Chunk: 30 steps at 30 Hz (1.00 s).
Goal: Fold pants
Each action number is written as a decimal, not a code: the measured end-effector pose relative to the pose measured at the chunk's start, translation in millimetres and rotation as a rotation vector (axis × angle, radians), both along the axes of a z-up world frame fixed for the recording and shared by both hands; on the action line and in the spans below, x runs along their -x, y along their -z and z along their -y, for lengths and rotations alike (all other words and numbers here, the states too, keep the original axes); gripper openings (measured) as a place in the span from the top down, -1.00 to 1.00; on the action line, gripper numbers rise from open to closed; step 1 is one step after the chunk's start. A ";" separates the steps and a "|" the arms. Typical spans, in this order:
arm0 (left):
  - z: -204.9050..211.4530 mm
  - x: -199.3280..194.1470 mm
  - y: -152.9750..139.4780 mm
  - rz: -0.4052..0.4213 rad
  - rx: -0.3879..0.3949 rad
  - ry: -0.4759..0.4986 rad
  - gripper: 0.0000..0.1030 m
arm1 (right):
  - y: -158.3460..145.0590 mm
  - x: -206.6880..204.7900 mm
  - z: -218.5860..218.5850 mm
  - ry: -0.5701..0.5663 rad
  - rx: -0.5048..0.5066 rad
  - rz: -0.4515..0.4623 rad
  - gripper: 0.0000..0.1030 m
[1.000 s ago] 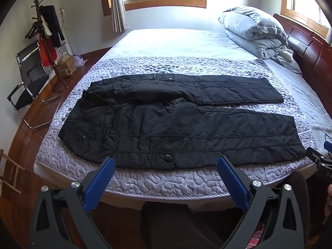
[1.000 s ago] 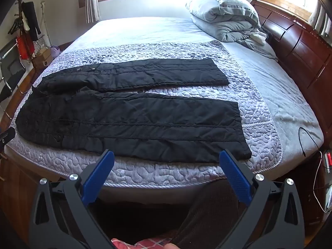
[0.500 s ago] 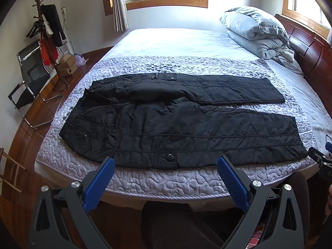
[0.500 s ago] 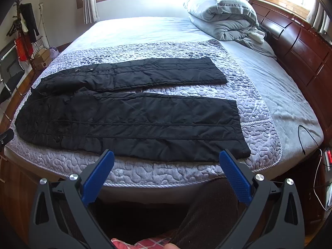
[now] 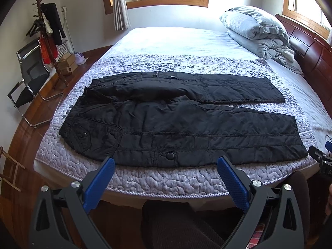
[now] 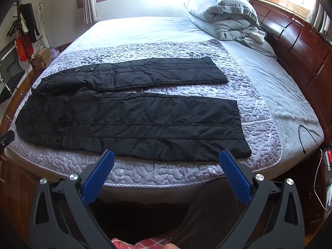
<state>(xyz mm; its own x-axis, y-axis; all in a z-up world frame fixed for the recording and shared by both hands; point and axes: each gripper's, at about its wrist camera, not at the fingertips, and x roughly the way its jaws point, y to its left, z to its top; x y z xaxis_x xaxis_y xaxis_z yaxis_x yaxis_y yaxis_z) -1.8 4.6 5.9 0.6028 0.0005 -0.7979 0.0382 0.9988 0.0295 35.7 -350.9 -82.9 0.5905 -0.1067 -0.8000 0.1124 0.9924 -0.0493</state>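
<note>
Black quilted pants (image 5: 182, 124) lie spread flat on the bed, waist at the left, both legs running to the right, the far leg apart from the near one. In the right wrist view the same pants (image 6: 132, 120) fill the middle, hems at the right. My left gripper (image 5: 166, 164) hangs open in front of the near bed edge, below the snap pocket on the near leg, touching nothing. My right gripper (image 6: 166, 155) is open too, just short of the near leg's hem end, with nothing between its blue fingers.
A lilac quilted cover (image 5: 166, 178) lies under the pants. Folded grey bedding (image 6: 224, 20) sits by the wooden headboard (image 6: 300, 47). A chair (image 5: 27, 78) and coat rack (image 5: 45, 31) stand left of the bed. A cable (image 6: 311, 139) trails at the right corner.
Both grippers have drifted slightly toward the bed; the pants sit a touch nearer in each view. The pants themselves have not moved.
</note>
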 end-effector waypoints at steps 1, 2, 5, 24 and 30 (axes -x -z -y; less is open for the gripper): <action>0.3 -0.2 0.1 -0.001 0.000 0.001 -0.93 | 0.0 0.0 0.1 0.000 -0.001 0.000 -0.96; 0.5 -0.5 0.3 -0.002 0.001 0.004 -0.93 | 0.0 -0.1 0.0 0.000 0.000 0.000 -0.96; 0.7 -0.6 2.5 -0.005 0.000 0.007 -0.93 | -0.1 0.1 0.4 0.001 0.000 0.001 -0.96; 2.9 0.8 3.7 -0.004 0.002 0.012 -0.93 | -0.4 -0.4 0.2 0.001 -0.005 -0.005 -0.96; 1.2 -0.3 2.7 -0.006 0.004 0.009 -0.93 | -1.3 -1.2 -0.4 -0.002 -0.002 -0.005 -0.96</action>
